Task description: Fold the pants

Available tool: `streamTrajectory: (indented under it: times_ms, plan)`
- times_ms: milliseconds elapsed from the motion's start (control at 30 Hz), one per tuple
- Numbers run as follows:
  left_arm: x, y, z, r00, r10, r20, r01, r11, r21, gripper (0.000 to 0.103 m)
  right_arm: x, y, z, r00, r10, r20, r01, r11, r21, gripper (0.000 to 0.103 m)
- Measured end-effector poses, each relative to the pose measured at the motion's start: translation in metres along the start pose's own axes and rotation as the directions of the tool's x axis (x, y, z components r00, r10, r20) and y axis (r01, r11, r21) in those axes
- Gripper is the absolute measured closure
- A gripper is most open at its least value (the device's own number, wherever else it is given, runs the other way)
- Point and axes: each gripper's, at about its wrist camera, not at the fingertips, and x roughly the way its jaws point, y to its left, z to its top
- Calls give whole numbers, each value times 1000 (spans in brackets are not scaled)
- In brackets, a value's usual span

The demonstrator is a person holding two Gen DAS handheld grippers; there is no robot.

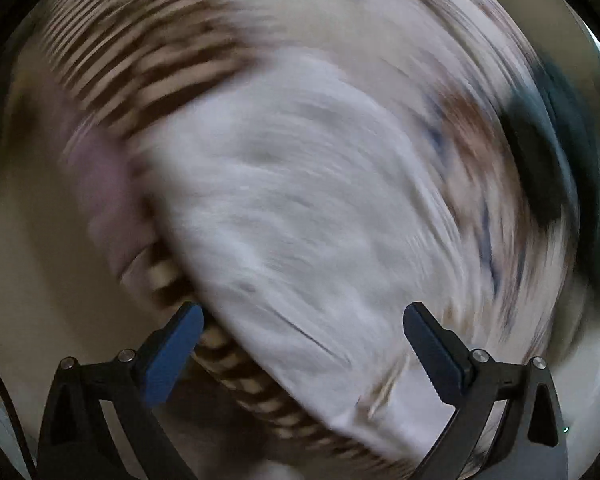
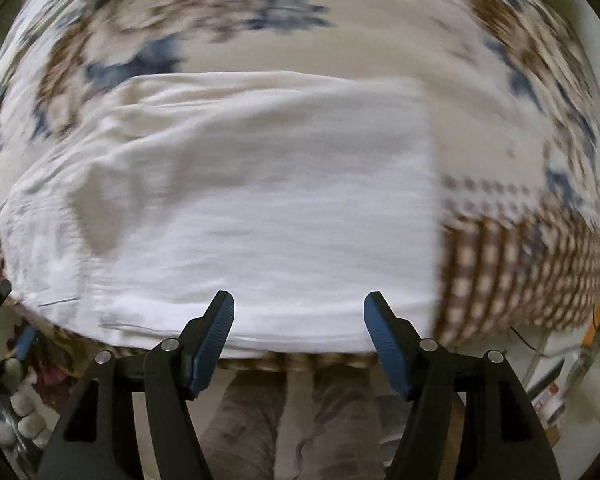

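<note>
White pants (image 2: 240, 200) lie flat, folded into a wide band, on a table with a patterned cloth (image 2: 520, 264). My right gripper (image 2: 299, 312) is open and empty, its blue-padded fingers just over the pants' near edge. In the left wrist view, heavily blurred, the white pants (image 1: 300, 208) fill the middle. My left gripper (image 1: 303, 320) is open and empty above the pants' edge near the table's checked border (image 1: 236, 364).
The cloth has brown checks and blue floral prints (image 2: 148, 60). A dark object (image 1: 548, 152) sits at the right in the left wrist view. The person's legs (image 2: 300, 420) stand at the near table edge. Clutter lies on the floor at left (image 2: 16, 408) and right (image 2: 560, 380).
</note>
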Motion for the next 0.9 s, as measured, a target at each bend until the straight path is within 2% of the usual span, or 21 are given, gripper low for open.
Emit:
streamTrajectory:
  times_ms: [33, 100, 133, 200, 367, 567, 633, 733, 800, 900]
  plan:
    - [3, 22, 9, 998, -64, 2, 64, 991, -119, 4, 1, 15, 4, 1000, 2, 2, -2, 1000, -23, 33]
    - [9, 46, 20, 990, -138, 9, 137, 964, -226, 29, 3, 41, 10, 1000, 4, 4, -3, 998, -57, 33]
    - [14, 59, 26, 979, -201, 24, 199, 937, -287, 32, 6, 54, 13, 1000, 4, 0, -4, 997, -75, 33]
    - [19, 67, 31, 974, -222, 48, 226, 921, -318, 38, 12, 76, 18, 1000, 6, -13, -7, 995, -96, 33]
    - [41, 81, 36, 963, -266, 47, 265, 899, -348, 38, 26, 114, 28, 999, -7, -40, 1, 991, -137, 33]
    - [36, 85, 32, 964, -264, 44, 262, 900, -347, 36, 30, 132, 25, 998, -26, -60, 17, 989, -146, 33]
    - [32, 91, 29, 960, -275, 56, 277, 890, -363, 36, 32, 133, 22, 998, -29, -64, 20, 990, -139, 33]
    - [31, 91, 29, 969, -238, 59, 244, 903, -354, 36, 35, 131, 17, 997, -26, -70, 17, 992, -129, 33]
    - [30, 96, 28, 966, -250, 66, 256, 892, -374, 36, 37, 128, 17, 997, -23, -71, 15, 992, -124, 33]
    - [29, 97, 28, 964, -255, 71, 263, 896, -356, 36, 43, 115, 16, 997, -11, -75, 2, 993, -120, 33]
